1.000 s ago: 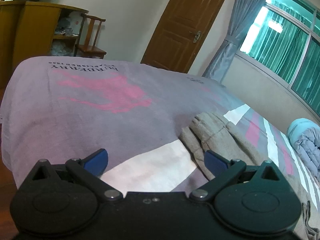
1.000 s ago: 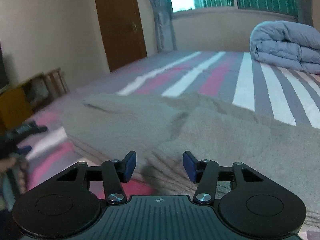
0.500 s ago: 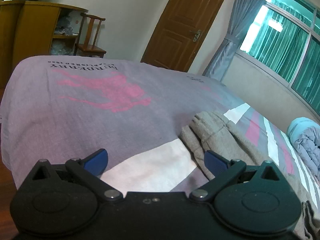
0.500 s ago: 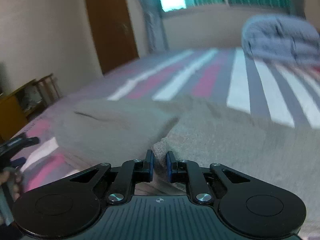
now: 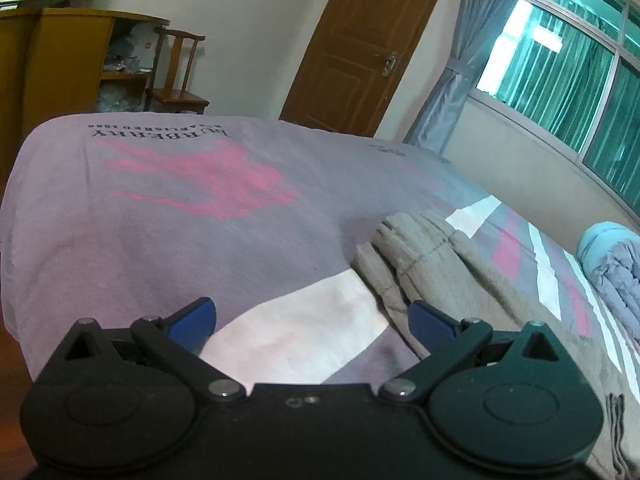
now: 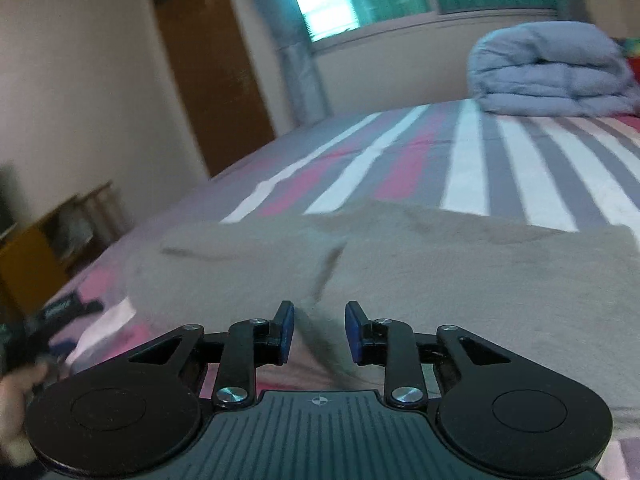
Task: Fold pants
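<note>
Grey-beige pants lie flat across the striped bed, with a fold line running up from my right gripper. Its jaws are opening, and a ridge of the fabric sits in the gap without the blue pads pressing on it. In the left wrist view the bunched leg ends of the pants lie at the right. My left gripper hovers wide open over the sheet, its right fingertip beside that cloth and nothing held. The left gripper also shows at the far left of the right wrist view, held by a hand.
The bed sheet is purple with pink print and white stripes; its foot edge drops off at the left. A folded blue-grey duvet sits at the head of the bed. A wooden door, a chair and a cabinet stand beyond.
My right gripper pinched almost shut on a fold of the pants half a second ago and has since spread apart, shifting and rolling slightly. The left gripper has stayed still and open.
</note>
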`<state>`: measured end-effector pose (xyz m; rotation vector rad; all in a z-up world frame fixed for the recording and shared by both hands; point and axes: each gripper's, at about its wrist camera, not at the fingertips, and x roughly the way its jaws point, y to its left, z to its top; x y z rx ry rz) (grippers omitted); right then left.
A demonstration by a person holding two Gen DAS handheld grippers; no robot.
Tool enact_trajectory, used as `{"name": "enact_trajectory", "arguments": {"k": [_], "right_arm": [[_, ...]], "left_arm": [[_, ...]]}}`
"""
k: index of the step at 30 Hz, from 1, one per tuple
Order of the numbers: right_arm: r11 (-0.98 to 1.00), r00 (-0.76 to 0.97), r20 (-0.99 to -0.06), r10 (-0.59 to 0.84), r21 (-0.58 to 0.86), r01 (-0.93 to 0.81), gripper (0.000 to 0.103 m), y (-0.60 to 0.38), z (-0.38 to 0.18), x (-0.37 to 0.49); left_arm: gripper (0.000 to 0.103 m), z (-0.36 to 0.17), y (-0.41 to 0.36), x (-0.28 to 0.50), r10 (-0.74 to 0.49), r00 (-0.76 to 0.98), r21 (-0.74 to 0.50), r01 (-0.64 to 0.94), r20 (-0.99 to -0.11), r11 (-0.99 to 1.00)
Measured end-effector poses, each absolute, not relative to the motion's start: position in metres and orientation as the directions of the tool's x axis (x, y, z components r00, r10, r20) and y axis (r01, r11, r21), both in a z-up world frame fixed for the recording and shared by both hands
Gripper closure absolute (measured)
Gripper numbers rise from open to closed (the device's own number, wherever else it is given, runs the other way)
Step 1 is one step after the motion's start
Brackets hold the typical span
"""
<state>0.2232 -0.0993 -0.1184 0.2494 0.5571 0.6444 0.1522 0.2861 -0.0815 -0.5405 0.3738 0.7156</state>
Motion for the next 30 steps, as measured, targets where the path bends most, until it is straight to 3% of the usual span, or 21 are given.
{"name": "enact_trajectory", "arguments": {"k": [5,9,12,15,17,19,20,21,22,24,25,26,30], "right_arm": [[0.79,0.691,-0.406,0.599,0.443,-0.424,0.079,-0.1,-0.123,0.23],[0.792,0.578,-0.543,0.61,0.437,-0.426,0.079,-0.07,-0.14,0.253],[0.769,0.611,-0.474,0.634,0.466,-0.437,0.078,-0.08,-0.124,0.262],[0.818,0.701,-0.452,0.552,0.456,-0.351,0.078,-0.092,-0.112,0.284],[0.852,0.716,-0.499,0.487,0.454,-0.263,0.078,-0.09,-0.114,0.31],[0.836,0.655,-0.551,0.517,0.488,-0.25,0.078,-0.08,-0.126,0.332],[0.798,0.599,-0.549,0.583,0.526,-0.295,0.074,-0.069,-0.134,0.34],[0.801,0.592,-0.551,0.588,0.501,-0.328,0.055,-0.058,-0.136,0.341],[0.806,0.599,-0.544,0.589,0.455,-0.379,0.05,-0.049,-0.133,0.338],[0.813,0.622,-0.526,0.58,0.424,-0.4,0.055,-0.05,-0.126,0.334],[0.792,0.631,-0.488,0.603,0.461,-0.401,0.069,-0.059,-0.124,0.328],[0.779,0.638,-0.467,0.613,0.49,-0.39,0.074,-0.069,-0.122,0.32],[0.762,0.657,-0.412,0.632,0.485,-0.429,0.076,-0.096,-0.114,0.282]], "left_arm": [[0.006,-0.082,0.287,0.151,0.512,0.701,-0.342,-0.7,-0.496,0.626],[0.006,-0.082,0.286,0.153,0.514,0.696,-0.332,-0.703,-0.501,0.629],[0.006,-0.082,0.287,0.154,0.512,0.698,-0.328,-0.7,-0.5,0.634],[0.006,-0.083,0.285,0.157,0.511,0.697,-0.311,-0.698,-0.504,0.645],[0.006,-0.082,0.284,0.159,0.507,0.699,-0.301,-0.693,-0.505,0.656],[0.006,-0.082,0.284,0.159,0.506,0.699,-0.299,-0.692,-0.505,0.657],[0.006,-0.082,0.285,0.159,0.506,0.699,-0.304,-0.693,-0.506,0.653],[0.006,-0.082,0.285,0.159,0.508,0.697,-0.307,-0.696,-0.507,0.649],[0.006,-0.083,0.284,0.16,0.511,0.693,-0.308,-0.701,-0.509,0.644],[0.006,-0.083,0.282,0.162,0.515,0.689,-0.3,-0.704,-0.51,0.644],[0.006,-0.083,0.281,0.164,0.511,0.692,-0.297,-0.699,-0.51,0.651],[0.006,-0.082,0.278,0.166,0.506,0.696,-0.292,-0.693,-0.508,0.659],[0.006,-0.079,0.268,0.173,0.49,0.713,-0.26,-0.664,-0.501,0.701]]}}
